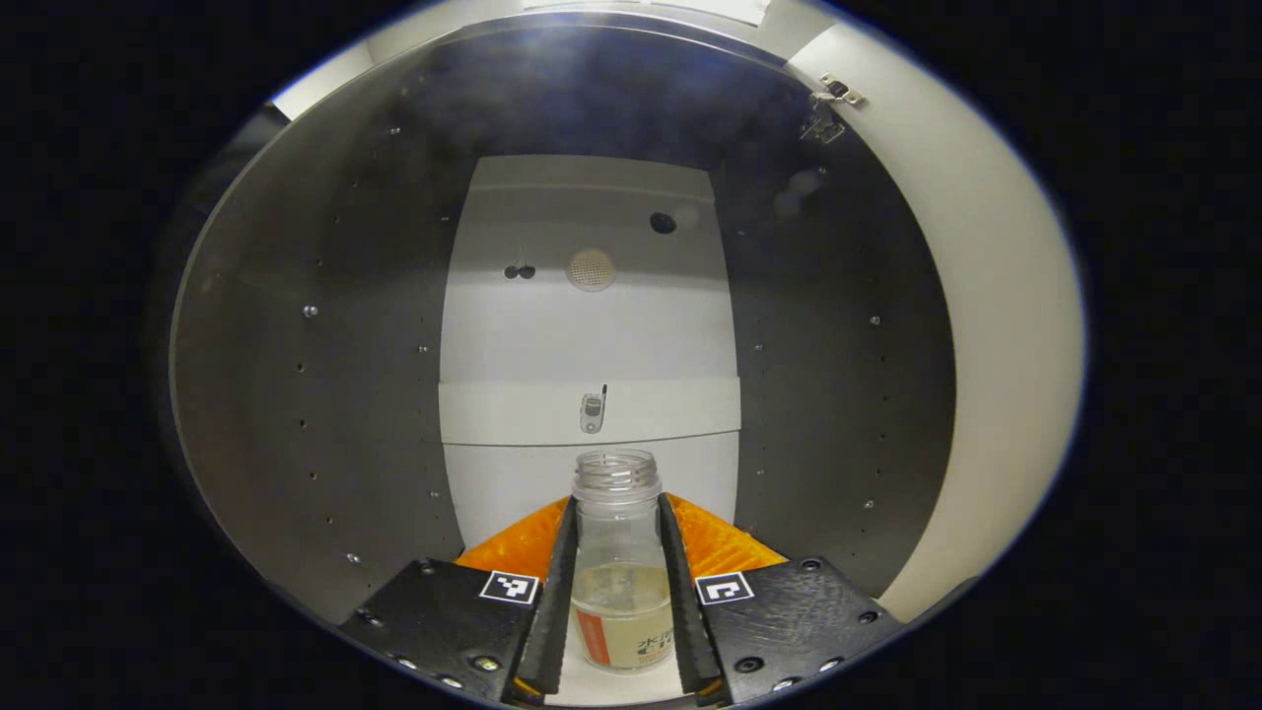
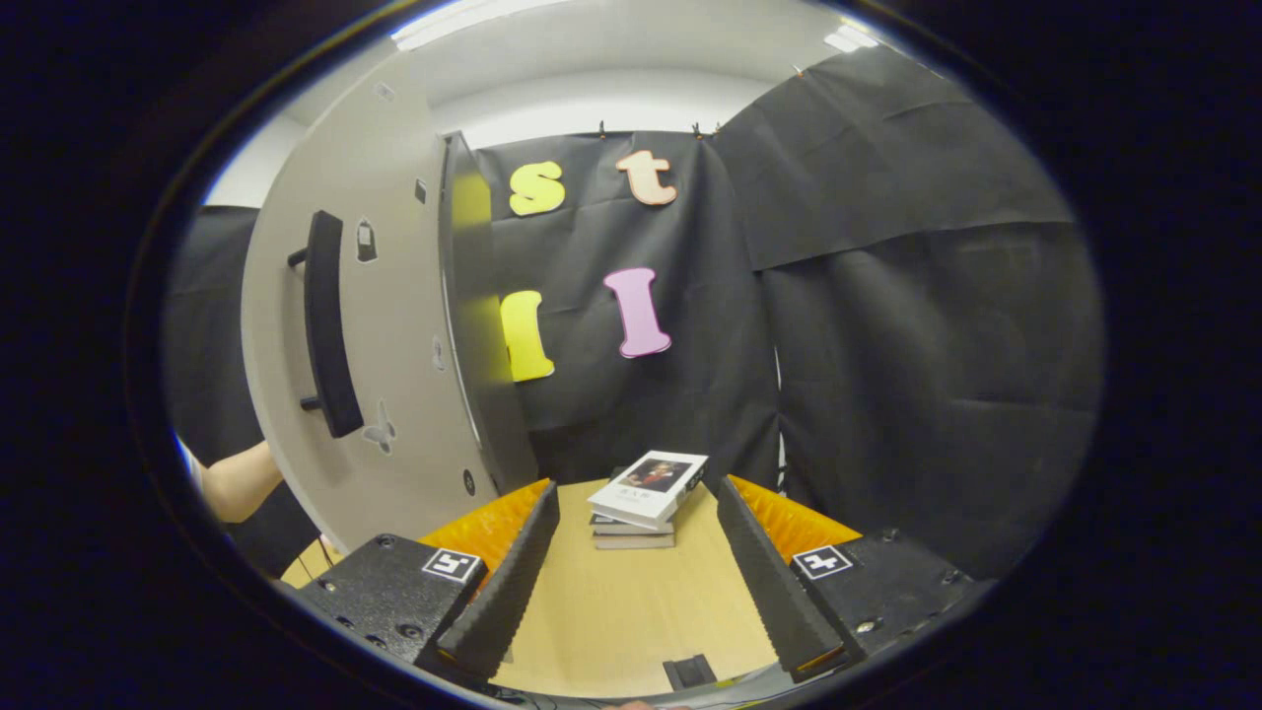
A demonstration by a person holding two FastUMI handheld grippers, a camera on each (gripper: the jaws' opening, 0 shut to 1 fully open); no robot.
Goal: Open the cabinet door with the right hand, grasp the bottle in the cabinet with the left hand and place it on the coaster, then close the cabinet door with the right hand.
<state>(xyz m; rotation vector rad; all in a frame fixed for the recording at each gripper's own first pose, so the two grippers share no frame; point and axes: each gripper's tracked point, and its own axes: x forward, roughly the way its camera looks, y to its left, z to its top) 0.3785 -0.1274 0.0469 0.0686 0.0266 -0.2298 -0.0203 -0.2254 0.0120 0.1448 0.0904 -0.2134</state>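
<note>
Inside the cabinet [image 1: 325,394], bare room lay left, right and above the bottle [image 1: 619,562]. The open door [image 2: 394,325] stood left; a book stack [image 2: 646,498] occupied the far bench [image 2: 631,611].

Your left gripper [image 1: 618,602] has black fingers with ribbed faces, orange behind them, and a black-and-white square marker on each black body block. Between them you see a clear bottle [image 1: 618,562] holding pale yellowish liquid, its label cream with an orange-red stripe. The cabinet [image 1: 325,394] around it has dark grey side walls dotted with small holes and a white back panel. On the far right the cabinet door [image 1: 996,325] is off-white. Your right gripper [image 2: 636,572] wears the same black, orange and markers. Under it the table [image 2: 631,611] is light wood, the books [image 2: 646,498] mostly white, and the door's handle [image 2: 325,325] black.
</note>
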